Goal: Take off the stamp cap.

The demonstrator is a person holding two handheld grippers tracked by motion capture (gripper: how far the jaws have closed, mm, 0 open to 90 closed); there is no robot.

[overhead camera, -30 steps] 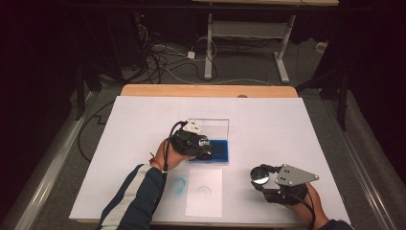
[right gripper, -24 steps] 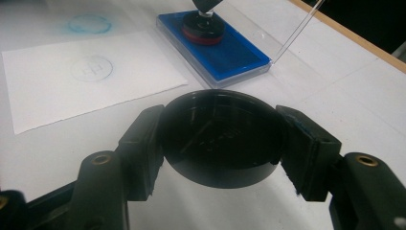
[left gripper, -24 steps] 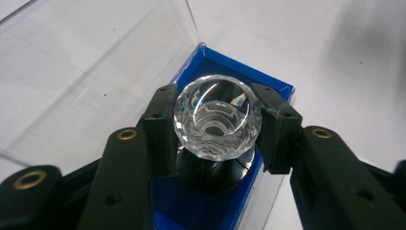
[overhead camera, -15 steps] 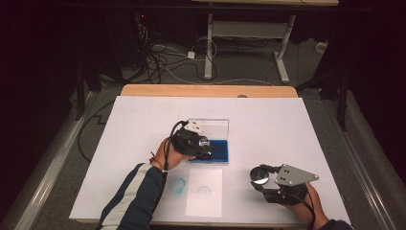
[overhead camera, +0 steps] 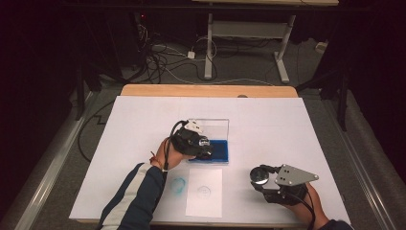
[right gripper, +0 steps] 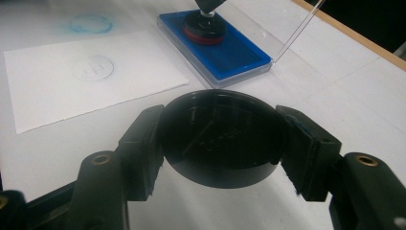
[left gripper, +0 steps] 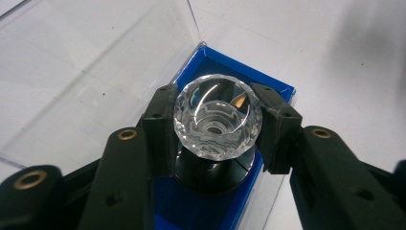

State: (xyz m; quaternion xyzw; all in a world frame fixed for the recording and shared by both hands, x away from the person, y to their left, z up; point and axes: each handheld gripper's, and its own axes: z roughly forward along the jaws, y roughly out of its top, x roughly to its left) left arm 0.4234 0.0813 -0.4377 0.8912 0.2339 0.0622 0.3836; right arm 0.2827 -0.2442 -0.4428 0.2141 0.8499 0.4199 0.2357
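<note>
A clear faceted glass-like stamp knob point(left gripper: 218, 120) glitters at the centre of the left gripper view, above a matt blue ink pad point(right gripper: 230, 50) in a glossy transparent plastic case point(left gripper: 86, 72). The round black glossy plastic lid point(right gripper: 221, 136) reflects light. The white paper sheet point(overhead camera: 205, 191) and white counter covering point(overhead camera: 287, 124) look matt; wood point(overhead camera: 206, 90) edges the counter's upper side.

Our two grippers are black. The left gripper point(left gripper: 214, 139) has blocky pads point(left gripper: 160, 127) on thick jaws, with a brass-ringed screw hole behind each pad. The right gripper point(right gripper: 221, 143) matches, and carries a grey three-cornered plate point(overhead camera: 294, 175). The left sleeve point(overhead camera: 136, 196) is dark with white stripes.
</note>
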